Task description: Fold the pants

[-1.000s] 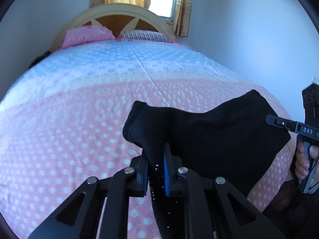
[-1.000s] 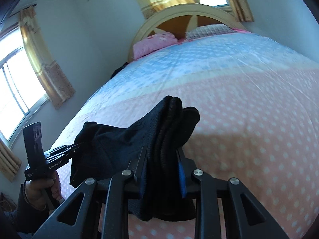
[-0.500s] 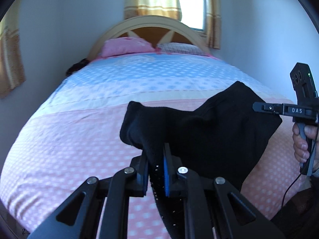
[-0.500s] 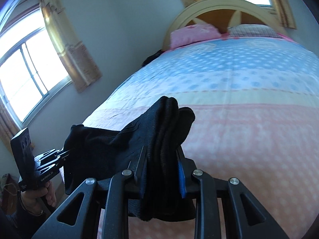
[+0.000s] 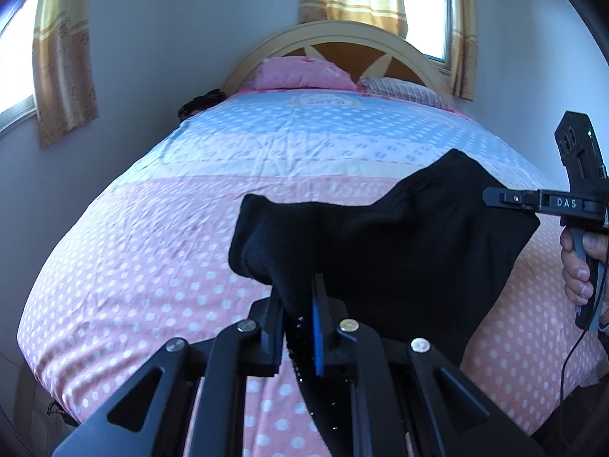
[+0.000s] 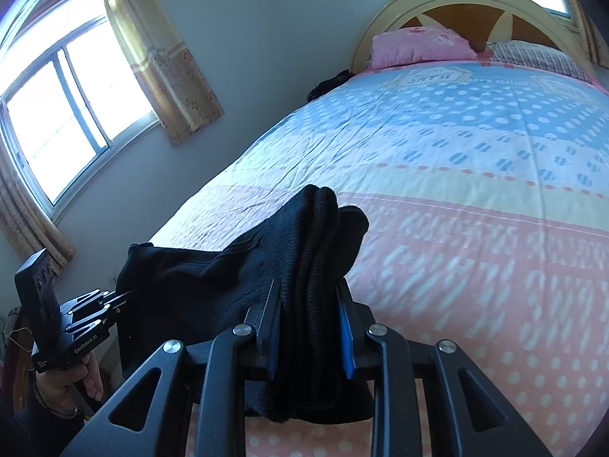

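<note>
Black pants [image 5: 399, 251] hang stretched between my two grippers above the near end of the bed. My left gripper [image 5: 298, 304] is shut on one bunched corner of the pants. My right gripper [image 6: 310, 304] is shut on a thick folded wad of the pants [image 6: 304, 251] at the other end. In the left wrist view the right gripper [image 5: 495, 198] enters from the right edge, held by a hand [image 5: 578, 266]. In the right wrist view the left gripper [image 6: 118, 299] shows at the lower left, clamped on the cloth's far corner.
The bed [image 5: 190, 228] has a pink and blue dotted cover, with a pink pillow [image 5: 300, 74] and a striped pillow [image 5: 403, 91] at the wooden headboard [image 5: 342, 43]. A dark item [image 5: 198, 104] lies at the bed's far left edge. Curtained windows [image 6: 64, 114] line the walls.
Both grippers have risen and tilted up with the pants still held; more wall and window show, and the bed sits lower in both views.
</note>
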Demonstrator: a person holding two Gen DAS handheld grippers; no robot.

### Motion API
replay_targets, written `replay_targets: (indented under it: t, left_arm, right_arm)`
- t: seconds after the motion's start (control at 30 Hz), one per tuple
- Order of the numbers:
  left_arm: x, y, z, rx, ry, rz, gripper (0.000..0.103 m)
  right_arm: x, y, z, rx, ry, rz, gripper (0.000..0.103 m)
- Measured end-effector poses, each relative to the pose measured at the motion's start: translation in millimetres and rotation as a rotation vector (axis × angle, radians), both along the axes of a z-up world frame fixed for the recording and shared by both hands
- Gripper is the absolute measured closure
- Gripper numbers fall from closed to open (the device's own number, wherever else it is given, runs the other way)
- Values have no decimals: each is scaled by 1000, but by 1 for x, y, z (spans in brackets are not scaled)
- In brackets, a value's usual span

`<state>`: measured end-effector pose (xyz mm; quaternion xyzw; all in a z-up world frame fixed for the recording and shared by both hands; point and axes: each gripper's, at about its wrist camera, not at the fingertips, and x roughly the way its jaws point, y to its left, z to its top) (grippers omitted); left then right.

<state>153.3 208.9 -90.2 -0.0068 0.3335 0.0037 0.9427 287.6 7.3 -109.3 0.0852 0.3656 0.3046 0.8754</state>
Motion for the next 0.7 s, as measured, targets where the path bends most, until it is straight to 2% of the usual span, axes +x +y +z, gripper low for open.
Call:
replay_targets:
  t: [0.7]
  left_arm:
    - [6,24,-31,-33,50,16,89]
  right_arm:
    - [20,8,-36,-17,72,-19,77]
